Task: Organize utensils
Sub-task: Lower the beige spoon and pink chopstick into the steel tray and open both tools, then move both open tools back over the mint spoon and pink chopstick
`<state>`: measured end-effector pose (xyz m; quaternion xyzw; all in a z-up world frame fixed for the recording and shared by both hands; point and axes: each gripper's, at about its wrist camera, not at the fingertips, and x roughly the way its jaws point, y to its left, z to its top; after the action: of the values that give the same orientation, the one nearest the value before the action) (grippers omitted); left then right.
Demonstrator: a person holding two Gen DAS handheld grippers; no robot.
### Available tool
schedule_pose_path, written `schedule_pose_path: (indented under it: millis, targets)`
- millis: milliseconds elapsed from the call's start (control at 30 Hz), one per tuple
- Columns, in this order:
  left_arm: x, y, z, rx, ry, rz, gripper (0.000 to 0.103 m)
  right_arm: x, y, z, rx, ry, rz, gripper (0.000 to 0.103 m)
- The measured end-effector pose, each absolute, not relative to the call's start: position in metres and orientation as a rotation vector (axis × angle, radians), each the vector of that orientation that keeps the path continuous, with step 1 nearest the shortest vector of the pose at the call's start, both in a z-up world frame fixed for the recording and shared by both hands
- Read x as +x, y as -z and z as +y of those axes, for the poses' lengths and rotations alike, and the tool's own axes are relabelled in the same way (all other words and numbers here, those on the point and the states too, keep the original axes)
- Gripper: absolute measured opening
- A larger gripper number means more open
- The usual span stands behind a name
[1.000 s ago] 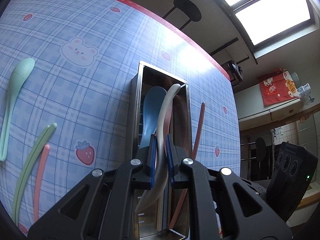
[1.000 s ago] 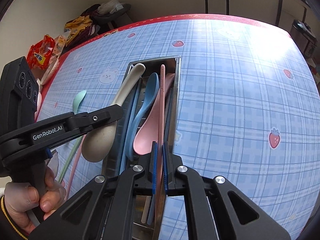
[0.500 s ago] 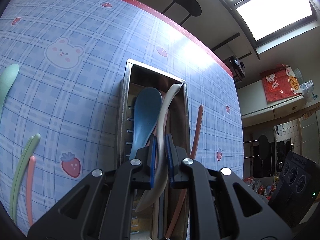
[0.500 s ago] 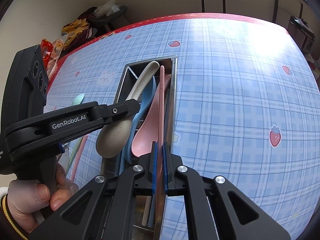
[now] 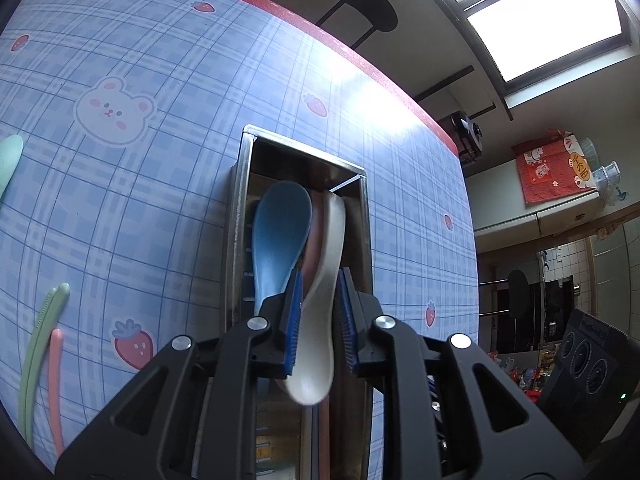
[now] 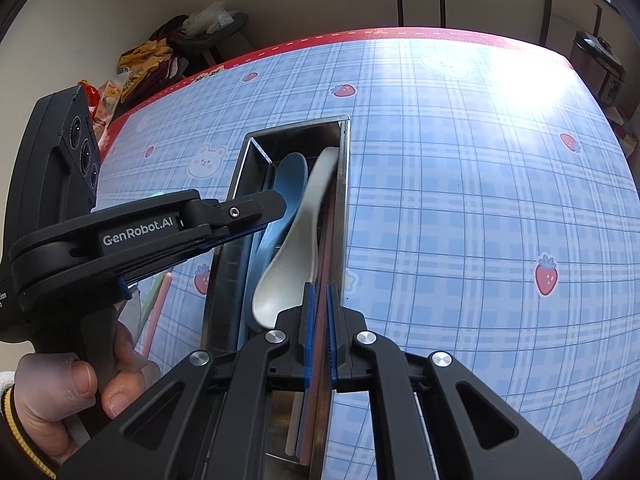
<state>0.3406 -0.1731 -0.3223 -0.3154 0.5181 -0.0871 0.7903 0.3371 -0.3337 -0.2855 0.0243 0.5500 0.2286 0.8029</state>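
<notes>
**Most utensils in the tray, a few left on the cloth**

We judge the job well past halfway. The metal tray [image 5: 239, 216] sits at the centre of both views on the blue plaid tabletop [image 5: 140, 60], and it already carries a blue spoon [image 5: 282, 236], a pink spoon [image 5: 316, 224] largely hidden beneath the others, and several thin sticks along its lower end.

Our left claw [image 5: 318, 320] has its pads parted to a narrow gap on either side of the white spoon [image 5: 324, 280]; that spoon lies over the tray with its bowl toward the bottom of the frame, and we cannot tell whether the pads touch it, so it may be released. Our right claw [image 6: 319, 332] is nearly closed around a pink chopstick [image 6: 326, 264], which runs along the tray's right-hand wall, seemingly being laid inside.

What remains shows at the left edge of the left wrist view: a green spoon [image 5: 9, 160], a green chopstick [image 5: 38, 344] and another pink stick [image 5: 55, 384] lie on the cloth, well apart from the tray. We expect these need collecting next.
</notes>
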Motion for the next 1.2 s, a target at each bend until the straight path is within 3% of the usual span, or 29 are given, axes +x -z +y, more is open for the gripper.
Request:
schedule_pose_path:
  millis: [100, 233, 333, 367, 500, 633, 667, 1200]
  targets:
    - [0.338, 0.311, -0.168, -0.659, 0.198, 1.093, 0.021, 0.335, 0.280, -0.334, 0.048, -0.489, 1.164, 0.009]
    - [0.330, 0.290, -0.155, -0.599, 0.206, 1.060, 0.027, 0.327, 0.269, -0.331, 0.040, -0.489, 1.131, 0.027]
    - [0.320, 0.273, -0.142, -0.530, 0.220, 1.028, 0.041, 0.319, 0.261, -0.328, 0.046, -0.486, 1.101, 0.048]
    - [0.316, 0.267, -0.137, -0.502, 0.227, 1.018, 0.051, 0.316, 0.258, -0.325, 0.044, -0.483, 1.090, 0.056]
    - [0.294, 0.249, -0.112, -0.404, 0.247, 0.993, 0.086, 0.304, 0.247, -0.319, 0.023, -0.455, 1.043, 0.072]
    - [0.271, 0.239, -0.082, -0.340, 0.244, 0.994, 0.089, 0.294, 0.240, -0.307, 0.034, -0.430, 1.023, 0.097]
    - [0.265, 0.237, -0.075, -0.327, 0.245, 0.997, 0.098, 0.291, 0.238, -0.305, 0.037, -0.418, 1.010, 0.097]
    - [0.180, 0.243, 0.029, -0.055, 0.113, 0.988, 0.097, 0.237, 0.251, -0.221, -0.029, -0.403, 1.013, 0.097]
